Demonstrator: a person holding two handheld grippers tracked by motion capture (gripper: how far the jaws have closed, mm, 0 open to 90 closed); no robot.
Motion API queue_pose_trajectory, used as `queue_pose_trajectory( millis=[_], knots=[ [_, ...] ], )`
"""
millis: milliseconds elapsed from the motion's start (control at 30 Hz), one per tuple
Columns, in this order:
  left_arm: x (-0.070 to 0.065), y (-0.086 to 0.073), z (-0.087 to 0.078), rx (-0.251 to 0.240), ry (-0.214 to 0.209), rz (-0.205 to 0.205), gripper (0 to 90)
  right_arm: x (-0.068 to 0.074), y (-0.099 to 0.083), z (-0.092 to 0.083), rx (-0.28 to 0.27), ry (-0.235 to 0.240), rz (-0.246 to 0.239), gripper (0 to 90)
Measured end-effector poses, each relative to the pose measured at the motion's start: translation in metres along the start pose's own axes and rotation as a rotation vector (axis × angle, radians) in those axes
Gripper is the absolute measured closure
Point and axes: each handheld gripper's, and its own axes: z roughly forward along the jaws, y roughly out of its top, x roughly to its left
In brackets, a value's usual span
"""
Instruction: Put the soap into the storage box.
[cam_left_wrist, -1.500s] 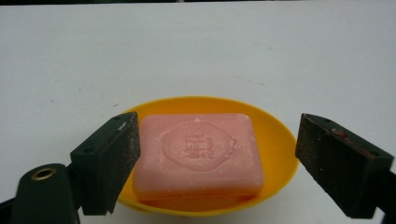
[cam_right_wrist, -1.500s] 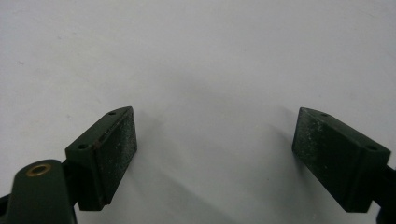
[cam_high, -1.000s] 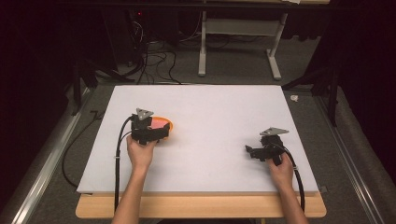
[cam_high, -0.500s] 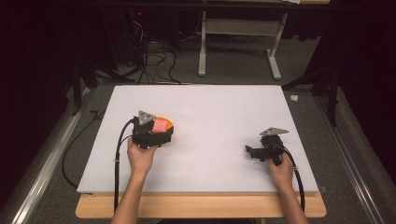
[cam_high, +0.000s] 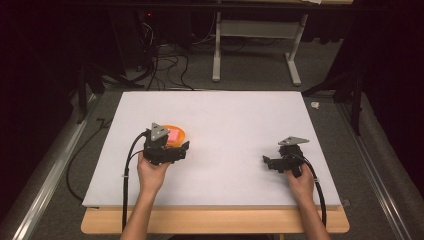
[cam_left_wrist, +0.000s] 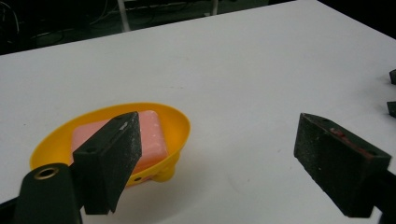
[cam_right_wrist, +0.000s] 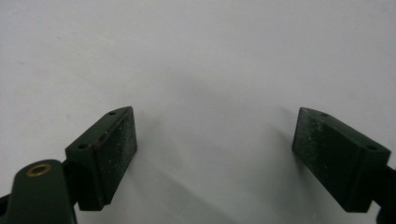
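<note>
A yellow-orange soap dish (cam_left_wrist: 180, 122) holds a pink bar of soap (cam_left_wrist: 152, 135) on the white table top (cam_high: 235, 115). In the high view the dish (cam_high: 178, 130) sits left of centre, just beyond my left gripper (cam_high: 181, 151). That gripper (cam_left_wrist: 219, 154) is open, its left jaw in front of the dish and nothing between the jaws. My right gripper (cam_high: 269, 162) rests low over the bare right side of the table, pointing left. Its jaws (cam_right_wrist: 215, 140) stand wide open over the white surface with nothing in them.
The white top lies on a wooden table (cam_high: 215, 222). Metal rails (cam_high: 47, 185) run along both sides. Cables (cam_high: 160, 65) and a table frame (cam_high: 255, 45) stand on the dark floor beyond. The other gripper's jaw tips (cam_left_wrist: 392, 93) show at the left gripper view's right edge.
My left gripper has drawn back a little toward the person and to the right, uncovering more of the dish. The right gripper has stayed put.
</note>
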Motion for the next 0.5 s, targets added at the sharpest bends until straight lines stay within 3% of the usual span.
queue_pose_trajectory(
  millis=[500],
  knots=[
    [-0.0085, -0.0078, -0.0080, -0.012, -0.051, 0.007, 15.6, -0.0001, 0.0000, 0.0000, 0.000, 0.001, 0.001, 14.5]
  ],
)
